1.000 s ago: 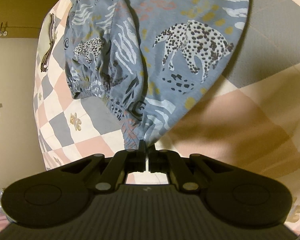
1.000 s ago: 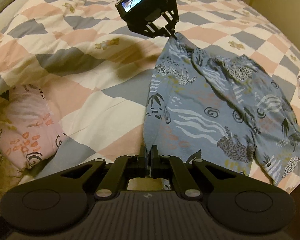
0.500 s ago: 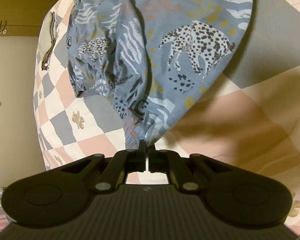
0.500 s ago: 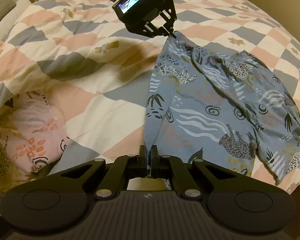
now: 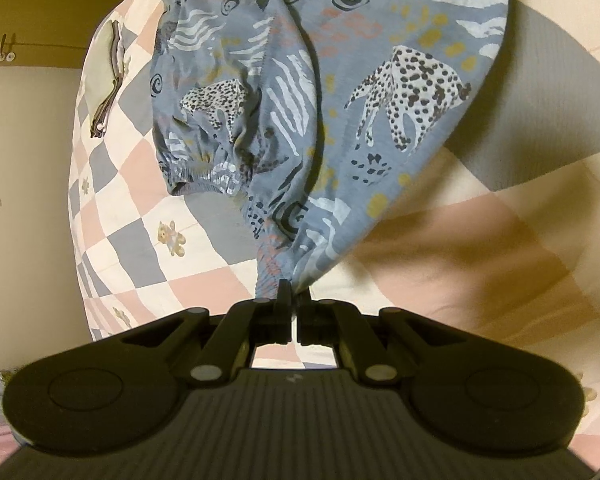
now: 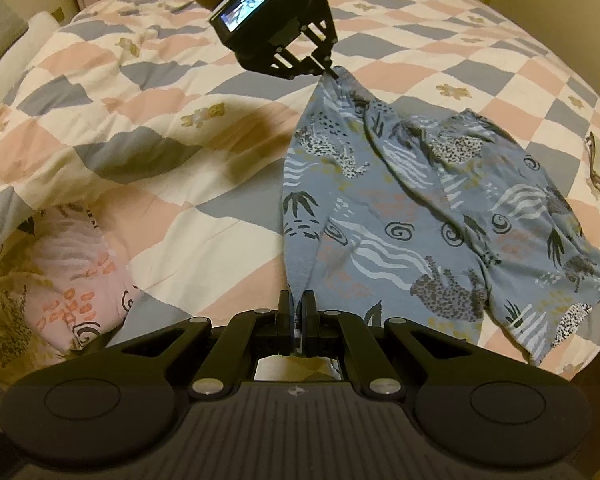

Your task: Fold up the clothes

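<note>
Blue-grey cotton printed with leopards and swirls, a pair of shorts (image 6: 420, 216), lay spread on the checked quilt (image 6: 140, 120), pinched at two corners. Nearest the right wrist camera, the right gripper (image 6: 298, 300) had its fingers closed tight on one corner of the fabric. Farther up the bed, the left gripper (image 6: 330, 72) was clamped on the opposite corner, lifting it clear of the quilt so the edge between the two ran taut.

Compared with a second before, the left gripper had risen and its corner stood higher, while the shorts had slid a little across the bed.

Only the right wrist view showed a pink patterned garment (image 6: 80, 264) bunched at the near left, and both grippers at once. The left wrist view showed the left gripper (image 5: 294, 292) shut on the bunched corner, the shorts' (image 5: 320, 120) gathered elastic cuff (image 5: 204, 176), a teddy bear print (image 5: 171, 238) on the quilt (image 5: 500, 260), a beige garment (image 5: 106, 80) at the bed's far edge, and the wall (image 5: 24, 200) beyond.
</note>
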